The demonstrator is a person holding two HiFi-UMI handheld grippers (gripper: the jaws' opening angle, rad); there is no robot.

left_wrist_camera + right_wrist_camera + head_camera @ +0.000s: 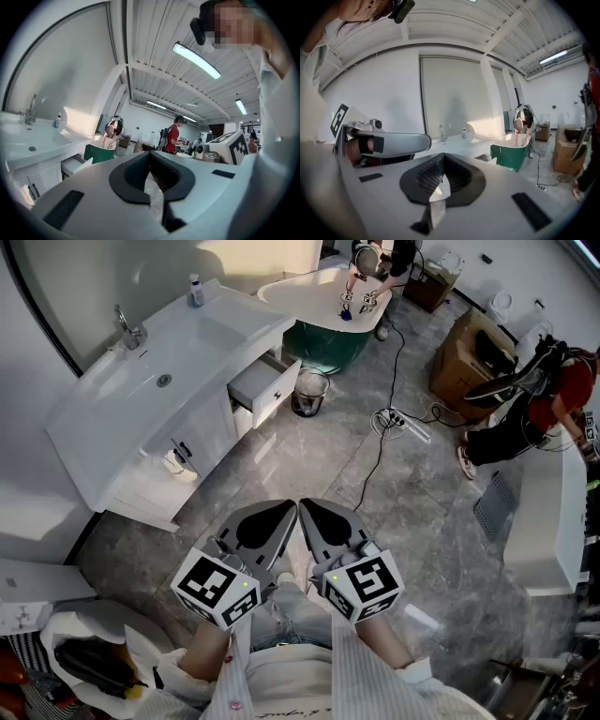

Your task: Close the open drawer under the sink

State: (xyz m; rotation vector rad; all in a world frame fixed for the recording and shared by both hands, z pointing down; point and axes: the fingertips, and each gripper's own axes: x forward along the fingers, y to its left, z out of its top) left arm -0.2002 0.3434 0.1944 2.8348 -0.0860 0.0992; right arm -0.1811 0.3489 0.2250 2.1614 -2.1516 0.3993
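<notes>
The open drawer [268,388] sticks out under the sink [187,343], far from the left gripper [286,510] and right gripper [309,510] — all 4 jaws pressed together on nothing — and it should probably slide easily if its hard, flat front gets pushed.

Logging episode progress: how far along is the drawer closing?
Done: nothing yet. The drawer under the sink stands pulled out.
In hand: nothing. The left gripper and right gripper are shut and empty, held near the person's body, well short of the drawer.
Left: approach, reach the drawer front and push it flush.
</notes>
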